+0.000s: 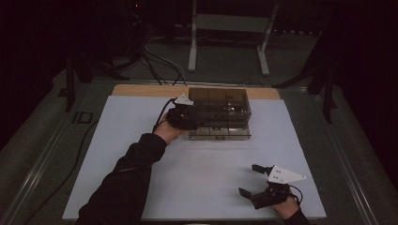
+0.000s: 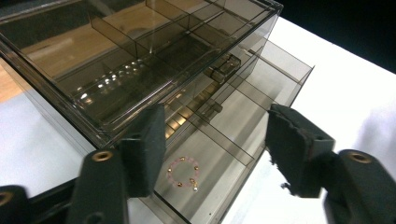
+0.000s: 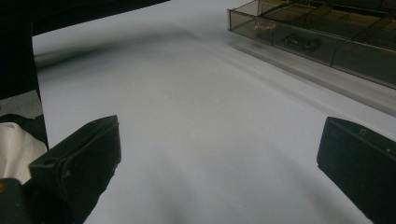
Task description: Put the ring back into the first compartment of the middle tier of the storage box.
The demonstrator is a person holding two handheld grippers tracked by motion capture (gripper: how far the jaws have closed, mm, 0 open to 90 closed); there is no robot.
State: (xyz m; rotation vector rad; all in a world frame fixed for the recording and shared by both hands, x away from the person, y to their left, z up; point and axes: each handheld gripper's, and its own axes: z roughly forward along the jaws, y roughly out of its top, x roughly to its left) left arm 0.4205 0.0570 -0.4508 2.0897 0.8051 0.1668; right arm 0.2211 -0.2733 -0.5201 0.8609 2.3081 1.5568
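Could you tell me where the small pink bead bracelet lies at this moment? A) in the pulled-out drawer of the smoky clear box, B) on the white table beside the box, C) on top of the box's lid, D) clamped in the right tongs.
A: in the left gripper view the bracelet lies on the floor of the open drawer, between the open left tongs.

A black sleeve [image 1: 126, 183] covers the left arm; both grippers are black with brass screws, a cable and a grey three-cornered plate [image 1: 284, 175].
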